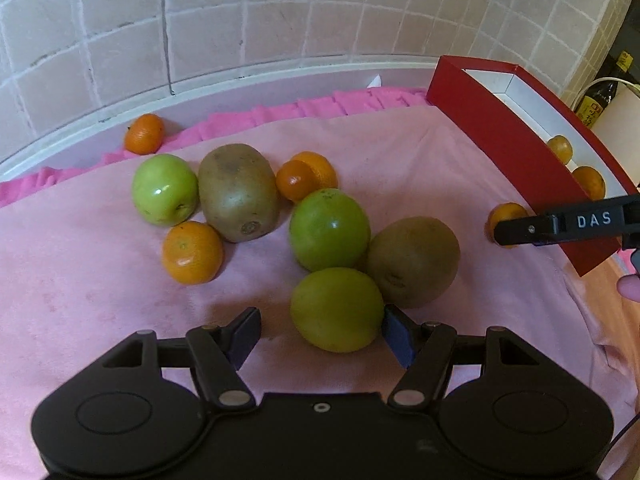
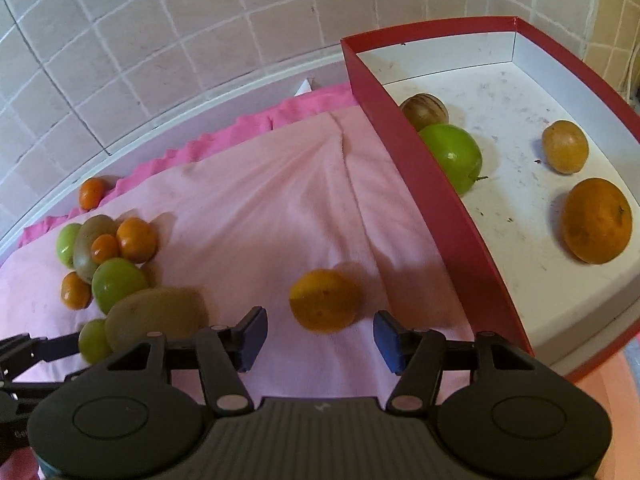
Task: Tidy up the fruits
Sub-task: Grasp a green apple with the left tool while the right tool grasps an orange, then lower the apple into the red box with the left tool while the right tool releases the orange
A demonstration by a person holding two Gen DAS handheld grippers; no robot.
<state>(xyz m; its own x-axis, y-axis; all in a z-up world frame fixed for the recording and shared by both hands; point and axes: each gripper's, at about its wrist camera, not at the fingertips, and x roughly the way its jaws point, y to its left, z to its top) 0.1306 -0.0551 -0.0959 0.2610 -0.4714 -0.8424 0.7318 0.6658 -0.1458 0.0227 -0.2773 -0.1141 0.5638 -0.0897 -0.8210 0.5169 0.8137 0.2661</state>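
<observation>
step: pick fruits for red box (image 2: pixel 452 216) | right gripper (image 2: pixel 320 338) fingers open, empty, mandarin (image 2: pixel 323 301) just beyond them, left of box | left gripper (image 1: pixel 320 336) open beside green fruit (image 1: pixel 336 309) | advice: straddle each fruit centrally, close gently.

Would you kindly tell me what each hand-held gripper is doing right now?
Left hand-held gripper: open, holding nothing, a green fruit just ahead.
Right hand-held gripper: open, holding nothing, an orange just ahead.

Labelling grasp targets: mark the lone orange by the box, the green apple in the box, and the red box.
lone orange (image 2: pixel 323 301), right wrist view, middle of its skin
green apple in the box (image 2: pixel 454 156), right wrist view, glossy top
red box (image 2: pixel 436 208), right wrist view, near side wall
</observation>
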